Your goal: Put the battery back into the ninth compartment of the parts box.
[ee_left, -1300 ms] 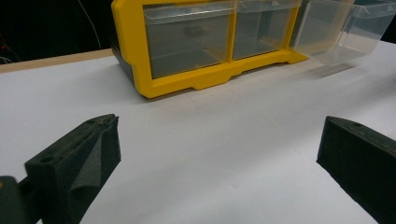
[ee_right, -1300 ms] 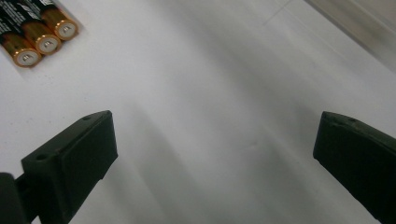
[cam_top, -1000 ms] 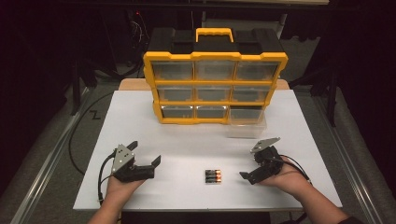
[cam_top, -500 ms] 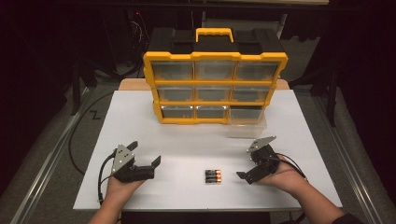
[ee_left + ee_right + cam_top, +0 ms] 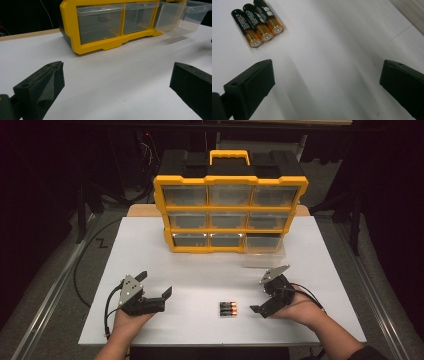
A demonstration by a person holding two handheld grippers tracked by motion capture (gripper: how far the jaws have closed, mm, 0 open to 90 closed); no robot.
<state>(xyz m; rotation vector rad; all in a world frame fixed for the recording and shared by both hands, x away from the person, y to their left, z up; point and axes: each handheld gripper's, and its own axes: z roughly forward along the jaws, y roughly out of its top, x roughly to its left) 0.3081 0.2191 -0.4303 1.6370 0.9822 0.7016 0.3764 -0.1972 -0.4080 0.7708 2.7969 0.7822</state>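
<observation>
My right gripper [image 5: 263,296] rests low over the white bench [image 5: 150,250], its fingers [image 5: 249,87] spread wide with nothing between them. The three batteries [image 5: 228,308], black and copper cells lying side by side and touching, sit on the bench just beside the tip of the lower finger in the high view; in the right gripper view the batteries [image 5: 257,23] lie ahead of my left-hand finger and outside the gap, clear of both fingers. My left gripper [image 5: 150,287] lies well apart from the batteries on their far side, its fingers [image 5: 42,86] likewise parted and empty, pointing toward the yellow drawer cabinet [image 5: 230,215] at the back of the bench. Ahead of these fingers the cabinet's bottom row [image 5: 110,22] shows clear drawers, and one clear drawer [image 5: 263,251] at the row's right end stands pulled out toward my right gripper; whether it holds anything appears doubtful, since its walls are transparent and the view is dim.
</observation>
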